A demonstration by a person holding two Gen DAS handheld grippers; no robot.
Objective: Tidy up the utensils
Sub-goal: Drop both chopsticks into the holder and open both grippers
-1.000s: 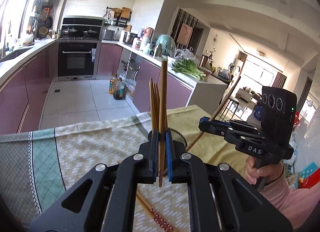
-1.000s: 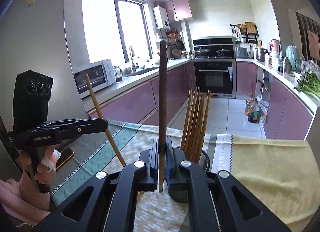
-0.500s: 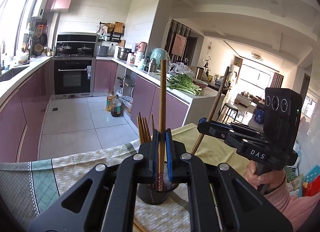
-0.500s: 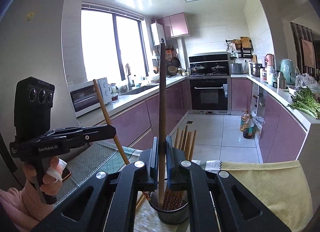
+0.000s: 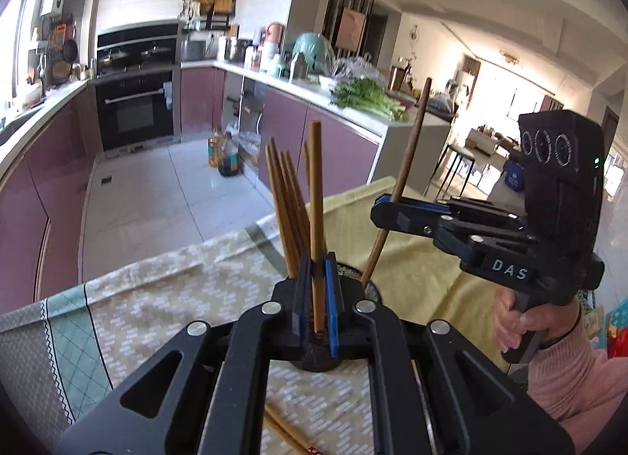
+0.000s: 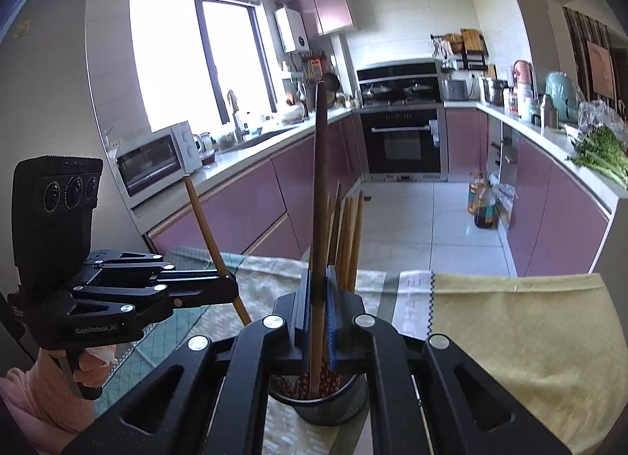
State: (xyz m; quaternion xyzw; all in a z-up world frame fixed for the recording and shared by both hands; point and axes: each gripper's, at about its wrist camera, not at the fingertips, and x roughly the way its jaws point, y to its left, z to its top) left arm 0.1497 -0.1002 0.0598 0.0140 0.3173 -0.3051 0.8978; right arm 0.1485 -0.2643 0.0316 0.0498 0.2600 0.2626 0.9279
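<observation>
**Both claws holding chopsticks over the holder**

The left claw (image 5: 317, 300) is clamped tight on one pale chopstick (image 5: 315, 196), standing almost upright, its lower tip just at the mouth of the dark mesh holder (image 6: 331, 408). The right claw (image 6: 317, 311) is likewise closed on a darker chopstick (image 6: 320, 196), whose lower end dips into the same holder. A bundle of chopsticks (image 5: 284, 207) already stands in the holder, leaning to one side. The holder sits on the cloth-covered worktop (image 6: 510, 337), near the far edge where the patterned cloth meets the yellow one. Loose chopsticks (image 5: 282, 433) lie flat on the cloth at the near edge, beneath the left claw. A hand (image 5: 522, 327) in a pink sleeve grips the right claw's handle.
</observation>
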